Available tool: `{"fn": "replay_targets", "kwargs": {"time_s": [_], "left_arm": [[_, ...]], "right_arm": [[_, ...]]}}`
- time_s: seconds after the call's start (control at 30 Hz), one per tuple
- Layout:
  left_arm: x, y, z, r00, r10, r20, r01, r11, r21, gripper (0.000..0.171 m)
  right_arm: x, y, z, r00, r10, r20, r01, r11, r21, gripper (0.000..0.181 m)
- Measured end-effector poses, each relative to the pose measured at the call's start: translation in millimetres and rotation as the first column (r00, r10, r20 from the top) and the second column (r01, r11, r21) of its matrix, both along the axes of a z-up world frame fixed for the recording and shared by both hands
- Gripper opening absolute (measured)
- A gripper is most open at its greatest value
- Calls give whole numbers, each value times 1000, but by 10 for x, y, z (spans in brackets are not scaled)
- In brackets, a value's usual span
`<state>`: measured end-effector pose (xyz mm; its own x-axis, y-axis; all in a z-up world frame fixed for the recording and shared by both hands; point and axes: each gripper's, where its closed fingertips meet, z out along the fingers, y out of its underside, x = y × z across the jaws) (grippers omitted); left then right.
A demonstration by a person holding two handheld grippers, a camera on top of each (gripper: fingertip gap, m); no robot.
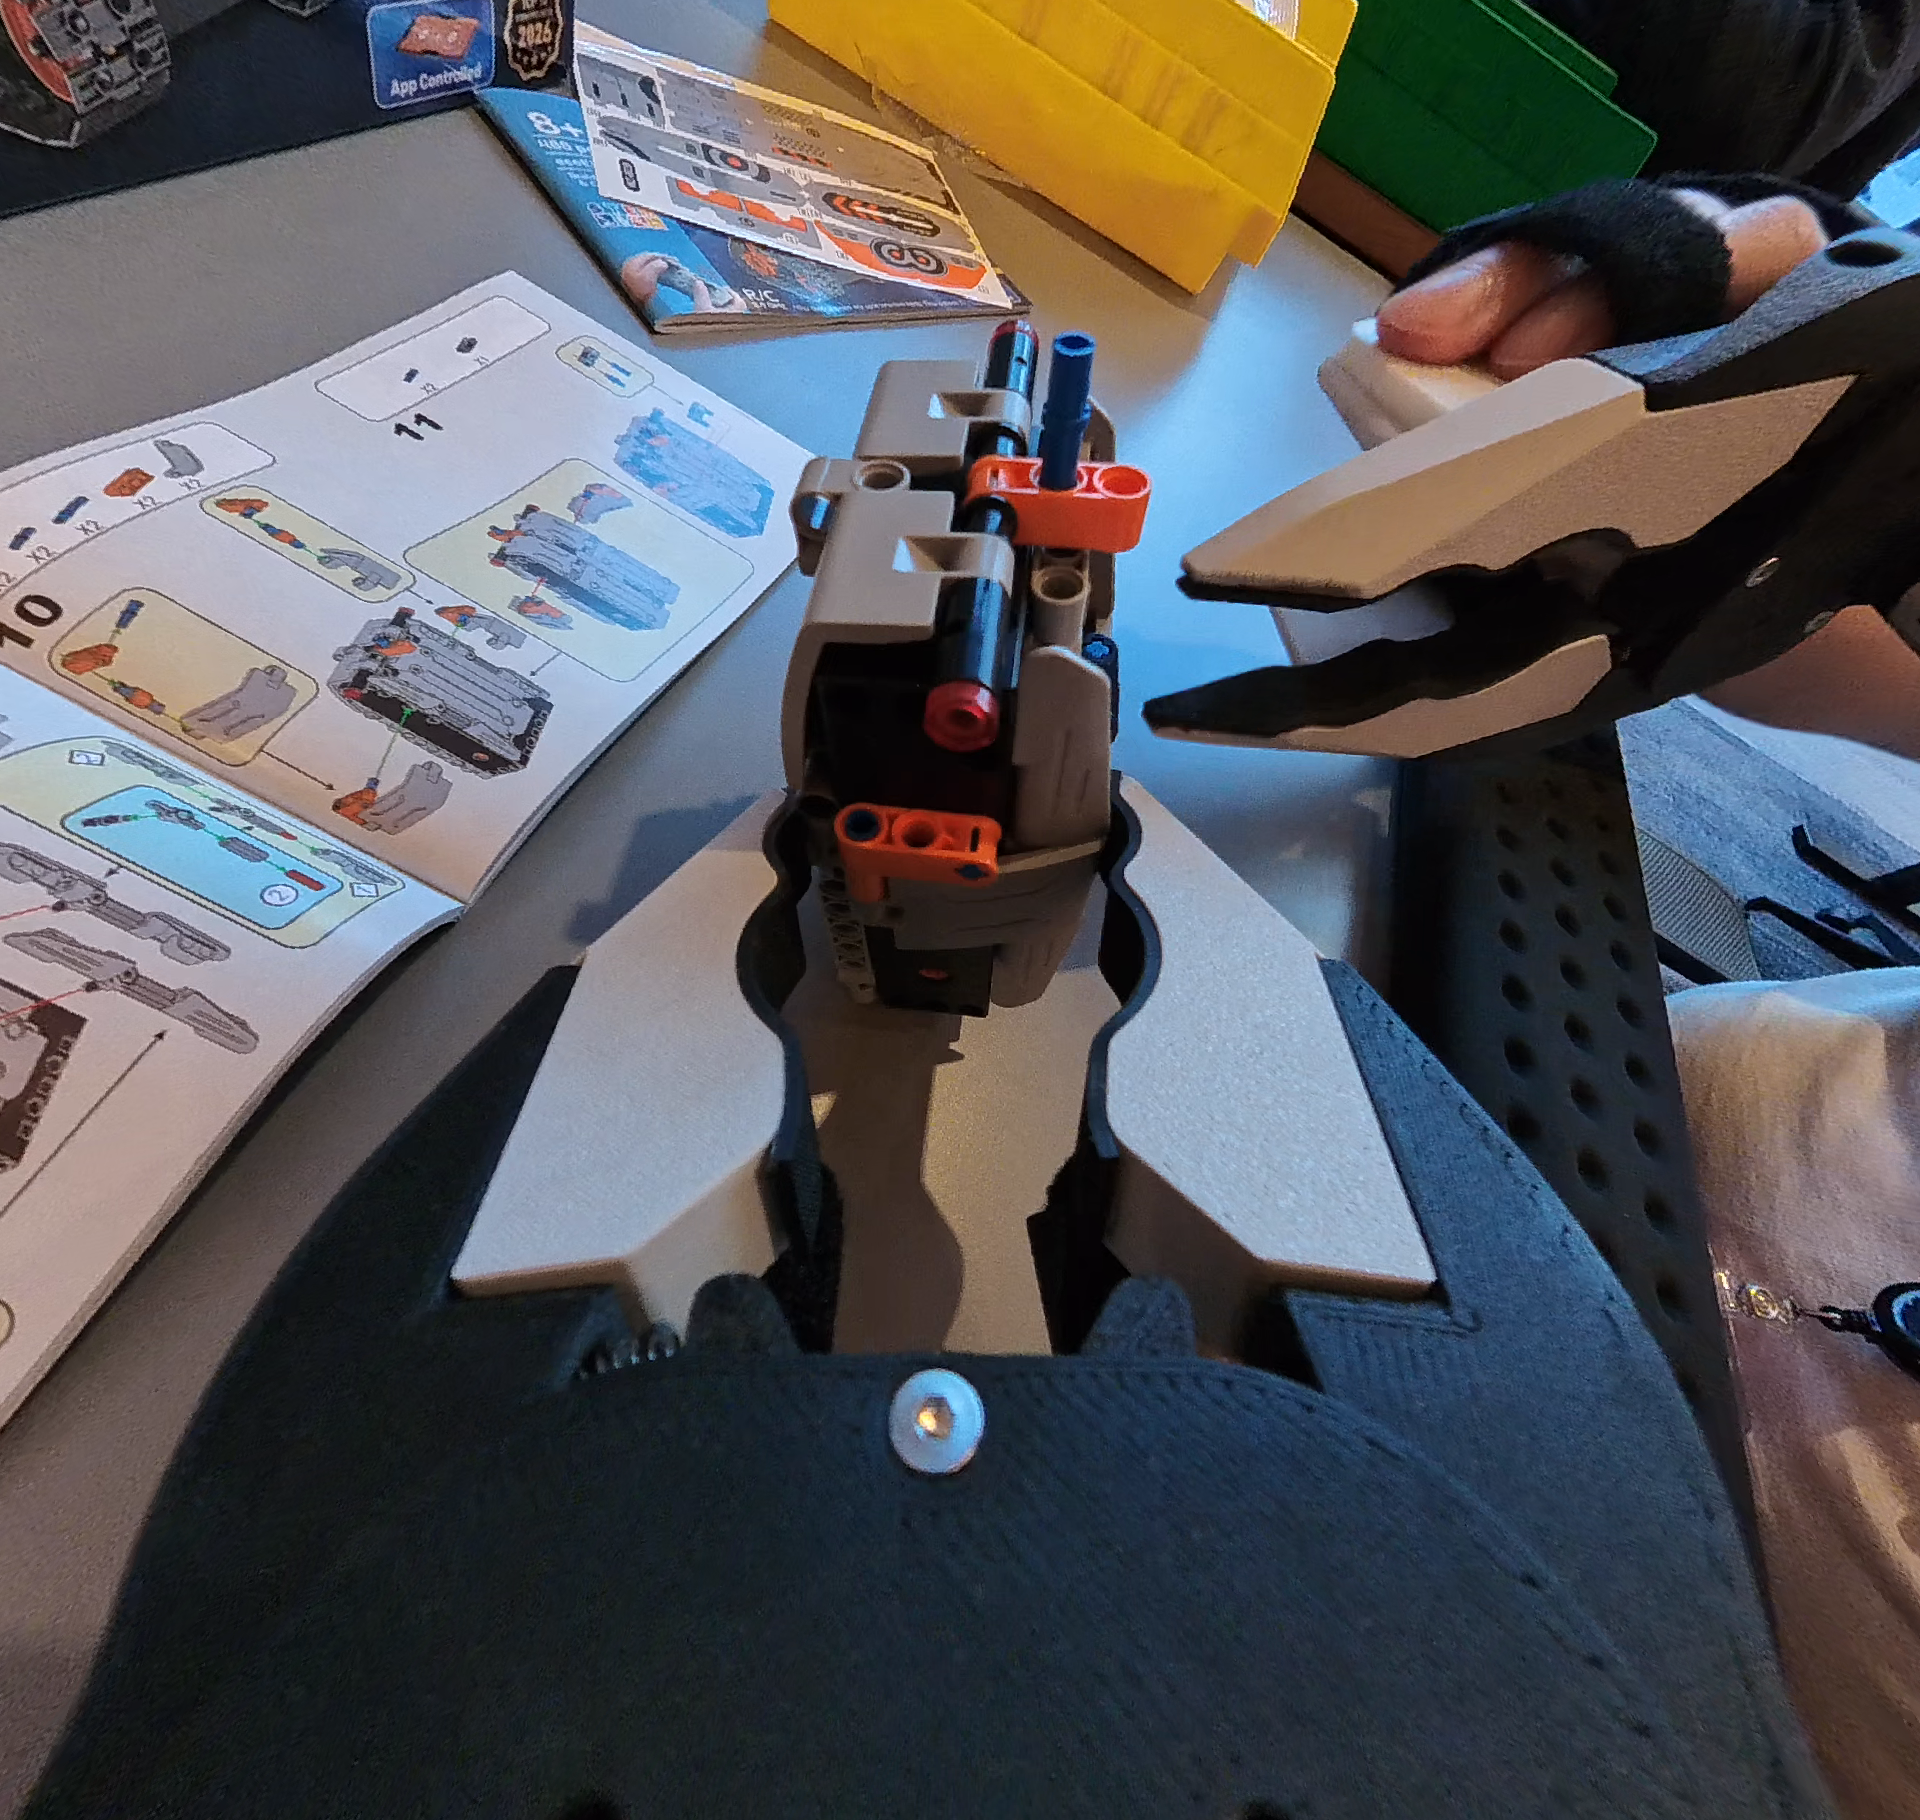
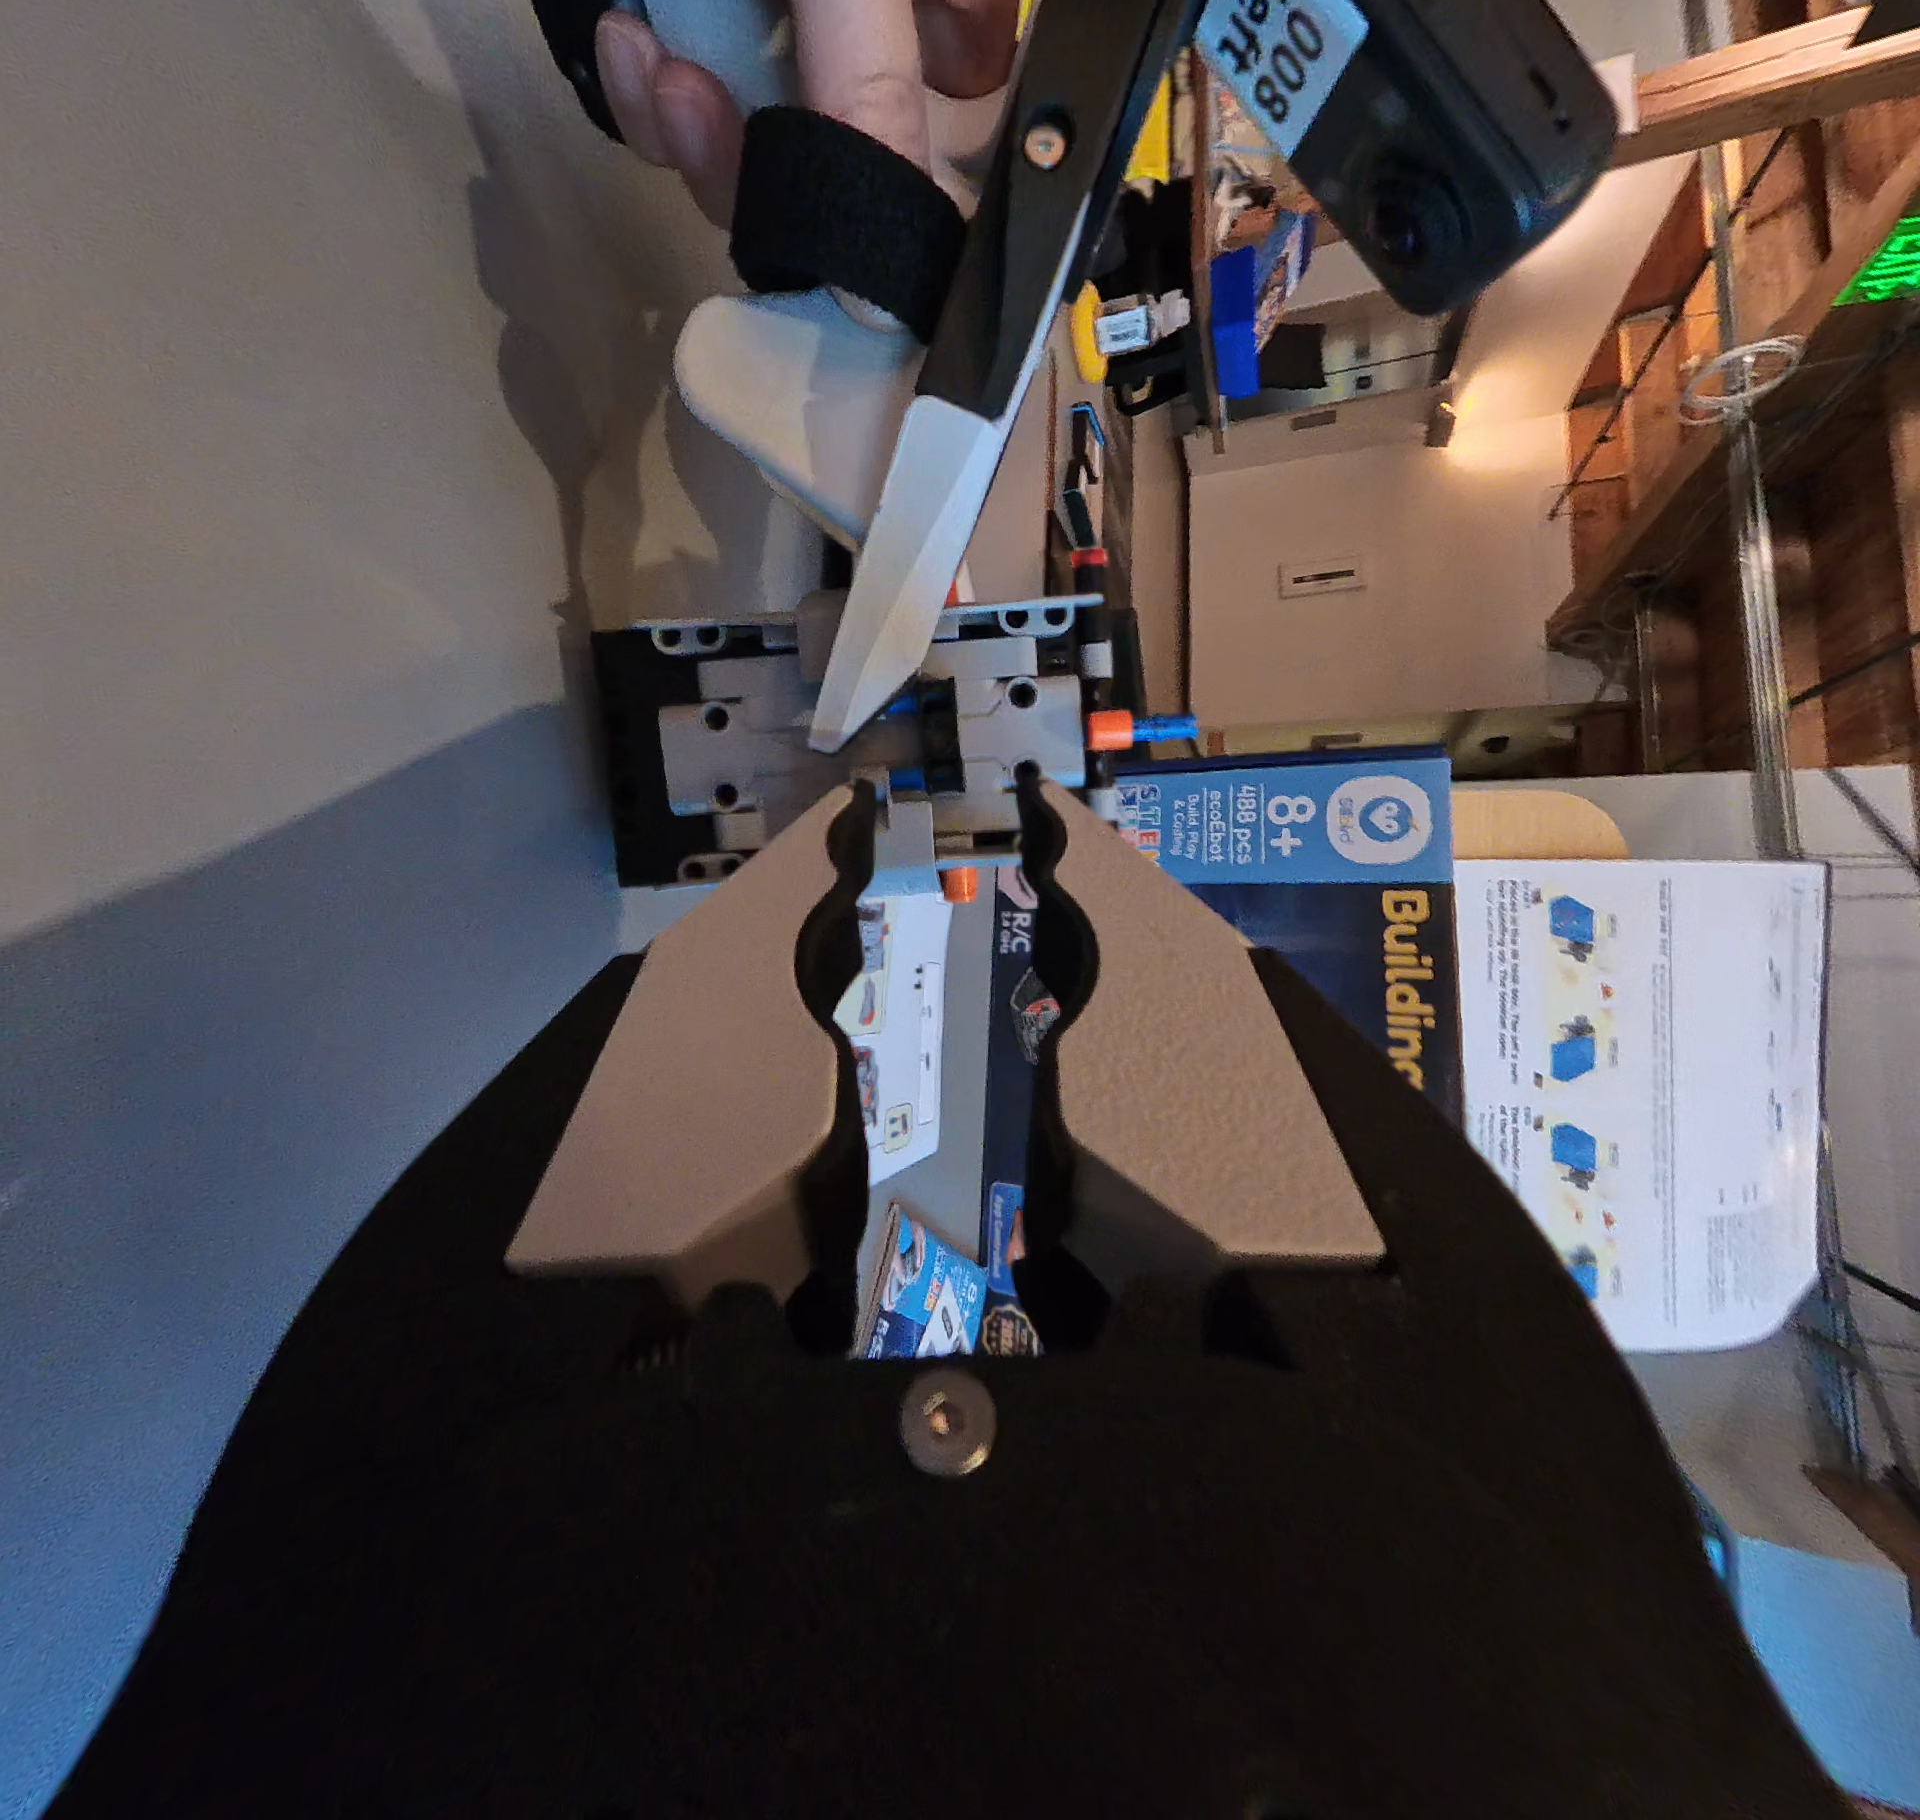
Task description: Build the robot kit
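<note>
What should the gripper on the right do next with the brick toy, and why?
Probably ease forward a little and close on the blue pin. The left gripper already clamps the brick toy upright on the table, so it looks steady. The right gripper hangs just beside it, slightly open and empty, and the blue pin sticks well out of the orange beam.

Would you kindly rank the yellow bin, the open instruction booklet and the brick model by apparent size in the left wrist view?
1. Open instruction booklet
2. Yellow bin
3. Brick model
The bin sits farther away and is cropped, so its place is unsure.
</note>
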<state>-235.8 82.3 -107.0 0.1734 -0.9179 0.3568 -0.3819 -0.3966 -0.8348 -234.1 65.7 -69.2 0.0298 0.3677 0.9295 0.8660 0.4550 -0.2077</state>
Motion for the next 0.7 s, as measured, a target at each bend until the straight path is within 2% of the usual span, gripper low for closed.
{"fn": "replay_targets", "kwargs": {"time_s": [0.1,0.27,0.7], "left_arm": [[1,2,0,1000,0,0,0,1000,-1,55],[1,-1,0,1000,-2,-2,2,1000,1,55],[-1,-6,0,1000,-3,-6,3,1000,7,55]], "right_arm": [[-37,27,-50,999,-3,44,4,999,-44,32],[-46,64,-72,994,-10,111,13,1000,-26,31],[-35,92,-140,985,-33,167,38,999,-27,23]]}}
